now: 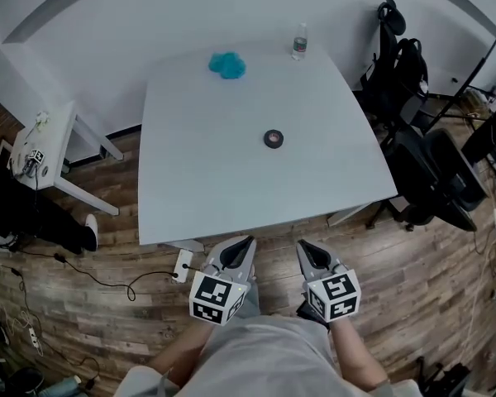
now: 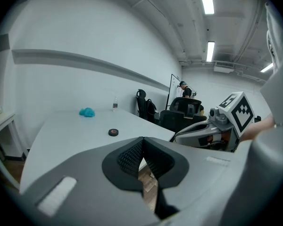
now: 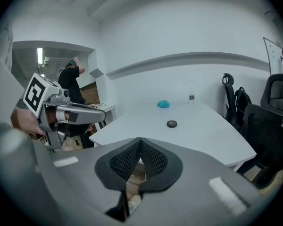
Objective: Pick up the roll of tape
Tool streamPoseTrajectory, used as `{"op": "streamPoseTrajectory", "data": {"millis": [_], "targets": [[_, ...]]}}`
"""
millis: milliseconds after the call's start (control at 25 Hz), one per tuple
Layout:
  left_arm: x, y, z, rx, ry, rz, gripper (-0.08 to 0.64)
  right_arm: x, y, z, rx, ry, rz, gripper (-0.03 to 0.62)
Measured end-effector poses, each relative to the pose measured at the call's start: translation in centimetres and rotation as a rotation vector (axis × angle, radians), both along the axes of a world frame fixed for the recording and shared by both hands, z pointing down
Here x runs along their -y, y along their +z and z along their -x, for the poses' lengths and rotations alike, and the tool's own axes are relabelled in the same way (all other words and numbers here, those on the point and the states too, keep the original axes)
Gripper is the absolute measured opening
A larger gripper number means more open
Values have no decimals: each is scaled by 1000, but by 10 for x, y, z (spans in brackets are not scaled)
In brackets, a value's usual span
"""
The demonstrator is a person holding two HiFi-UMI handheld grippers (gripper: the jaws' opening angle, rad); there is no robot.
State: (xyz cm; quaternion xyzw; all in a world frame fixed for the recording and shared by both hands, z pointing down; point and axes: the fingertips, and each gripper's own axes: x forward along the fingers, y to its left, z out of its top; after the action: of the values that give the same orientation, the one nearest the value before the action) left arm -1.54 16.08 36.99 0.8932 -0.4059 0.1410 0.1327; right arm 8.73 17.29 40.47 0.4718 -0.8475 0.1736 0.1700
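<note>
Left claw: closed up tight, pads pressed together with nothing between them. I've got it over the wood floor, just short of the near edge of the surface, pointing toward the far side.
Right claw: same deal, fully pinched and empty. It sits just beside the left one, to its right.
Roll of tape: small dark ring lying flat around the middle of the surface, a bit right of centre. It's well apart from both my claws, on their far side, and nothing is touching it.
Surface: big white tabletop, mostly bare.
Teal thing: crumpled teal lump close to the far edge. Can't tell if it's a cloth or something else.
Bottle: clear one, standing upright at the far edge, right of the teal thing.
Chairs: black office chairs bunched off the right side of the surface.
Side table: small white one off to the left, apart from the surface.
Floor: wood planks, with a black cable running to a white plug box by the surface's near left corner.
</note>
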Motion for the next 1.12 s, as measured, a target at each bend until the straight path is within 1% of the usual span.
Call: {"op": "streamPoseTrajectory", "data": {"millis": [160,320,520,880,1120], "targets": [[27,-2,4,-3,29,5,17,25,-2,7,4,23,9,6],[51,-4,8,-7,59,11,17,48,-4,14,-14,38,8,6],[78,-2,13,-4,96,8,17,76,-5,15,-13,69,7,6],[122,-9,31,-12,120,-10,17,120,-20,26,-14,118,-27,6],[137,-6,31,-26,123,0,17,130,-20,23,-30,132,-20,6]]}}
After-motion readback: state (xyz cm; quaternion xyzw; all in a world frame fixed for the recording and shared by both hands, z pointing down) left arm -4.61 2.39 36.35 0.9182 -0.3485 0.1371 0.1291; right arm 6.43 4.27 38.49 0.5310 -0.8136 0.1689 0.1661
